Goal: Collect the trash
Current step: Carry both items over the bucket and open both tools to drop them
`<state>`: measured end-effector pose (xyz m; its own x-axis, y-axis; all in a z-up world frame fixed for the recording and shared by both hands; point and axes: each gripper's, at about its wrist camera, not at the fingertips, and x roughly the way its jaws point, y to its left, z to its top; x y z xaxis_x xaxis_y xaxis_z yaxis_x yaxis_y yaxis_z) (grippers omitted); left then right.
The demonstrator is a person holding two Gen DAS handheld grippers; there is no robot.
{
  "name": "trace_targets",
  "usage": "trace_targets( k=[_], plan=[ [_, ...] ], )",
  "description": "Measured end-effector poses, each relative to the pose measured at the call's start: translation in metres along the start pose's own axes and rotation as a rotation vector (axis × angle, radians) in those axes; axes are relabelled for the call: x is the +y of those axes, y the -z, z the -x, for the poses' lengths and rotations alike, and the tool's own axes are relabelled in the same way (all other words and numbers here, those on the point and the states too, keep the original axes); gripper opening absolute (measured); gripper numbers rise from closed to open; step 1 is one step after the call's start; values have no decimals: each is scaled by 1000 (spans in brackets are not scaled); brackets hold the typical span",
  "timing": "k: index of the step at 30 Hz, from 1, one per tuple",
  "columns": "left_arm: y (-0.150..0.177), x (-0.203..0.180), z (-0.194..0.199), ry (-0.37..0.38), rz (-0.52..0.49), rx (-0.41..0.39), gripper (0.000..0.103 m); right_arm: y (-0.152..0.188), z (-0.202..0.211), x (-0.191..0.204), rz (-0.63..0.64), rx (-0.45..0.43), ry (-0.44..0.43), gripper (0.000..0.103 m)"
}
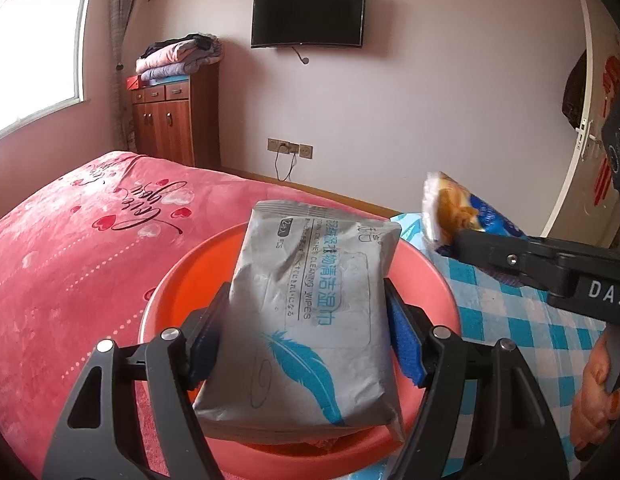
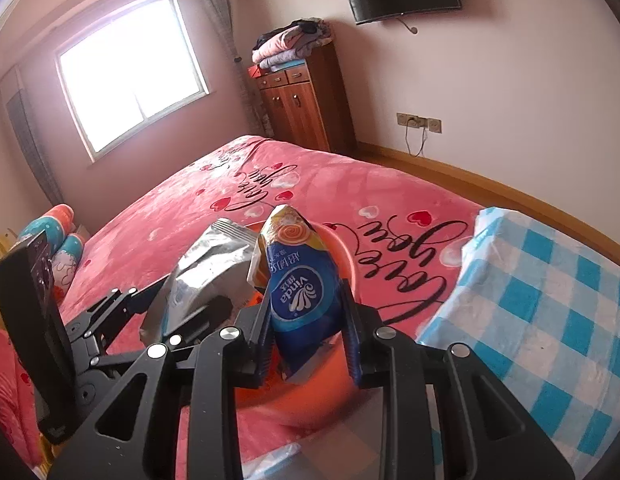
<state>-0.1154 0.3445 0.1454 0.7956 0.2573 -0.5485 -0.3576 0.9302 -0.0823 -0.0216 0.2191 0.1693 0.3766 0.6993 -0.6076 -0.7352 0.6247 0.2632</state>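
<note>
My left gripper (image 1: 305, 328) is shut on a grey wet-wipes pack (image 1: 310, 312) with a blue feather print and holds it over a red plastic basin (image 1: 181, 280) on the bed. The pack also shows in the right wrist view (image 2: 205, 276), with the left gripper (image 2: 177, 304) on it. My right gripper (image 2: 307, 320) is shut on a blue and orange Vinda tissue wrapper (image 2: 297, 284), held above the basin (image 2: 342, 252). In the left wrist view the right gripper (image 1: 466, 240) holds that wrapper (image 1: 458, 208) just right of the basin's rim.
The basin sits on a pink bedspread (image 1: 69, 240) with hearts and script. A blue-checked cloth (image 2: 542, 300) covers the surface to the right. A wooden cabinet (image 1: 169, 120) with folded blankets, a wall TV (image 1: 307, 14) and a window (image 2: 133, 68) stand beyond.
</note>
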Motion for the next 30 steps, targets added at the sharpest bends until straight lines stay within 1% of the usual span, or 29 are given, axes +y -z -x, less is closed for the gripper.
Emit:
trace_targets(
  k=[1, 3, 5, 6, 7, 8, 10, 12, 16, 18, 22, 24, 30],
  plan=[
    [1, 1, -2, -1, 5, 4, 72, -1, -4, 1, 2, 5, 2, 31],
    [1, 4, -9, -4, 14, 18, 75, -1, -14, 2, 4, 19, 7, 37],
    [2, 7, -15, 5, 31, 32, 78, -1, -20, 1, -6, 28, -9, 40],
    [3, 8, -17, 10, 43, 39, 83, 0, -21, 1, -10, 27, -13, 46],
    [4, 7, -19, 6, 52, 46, 85, 0, -23, 0, -16, 27, -11, 50],
    [6, 7, -20, 0, 56, 50, 89, 1, -24, -3, -27, 26, -13, 57],
    [8, 7, -24, -5, 59, 62, 89, 2, -24, -9, -54, 21, -17, 61],
    [9, 7, -26, -7, 61, 70, 91, 4, -19, -14, -75, 9, -9, 68],
    [10, 6, -25, -22, 57, 66, 95, 9, -7, -24, -101, -21, 22, 70],
    [10, 6, -24, -23, 59, 66, 95, 12, -1, -31, -119, -36, 40, 82],
    [10, 6, -23, -21, 70, 62, 95, 19, 12, -40, -135, -69, 80, 85],
    [11, 4, -21, -19, 70, 61, 95, 24, 18, -41, -124, -82, 123, 91],
    [10, -9, -13, -43, 34, 41, 96, 40, 33, -50, -119, -107, 226, 92]
  ],
)
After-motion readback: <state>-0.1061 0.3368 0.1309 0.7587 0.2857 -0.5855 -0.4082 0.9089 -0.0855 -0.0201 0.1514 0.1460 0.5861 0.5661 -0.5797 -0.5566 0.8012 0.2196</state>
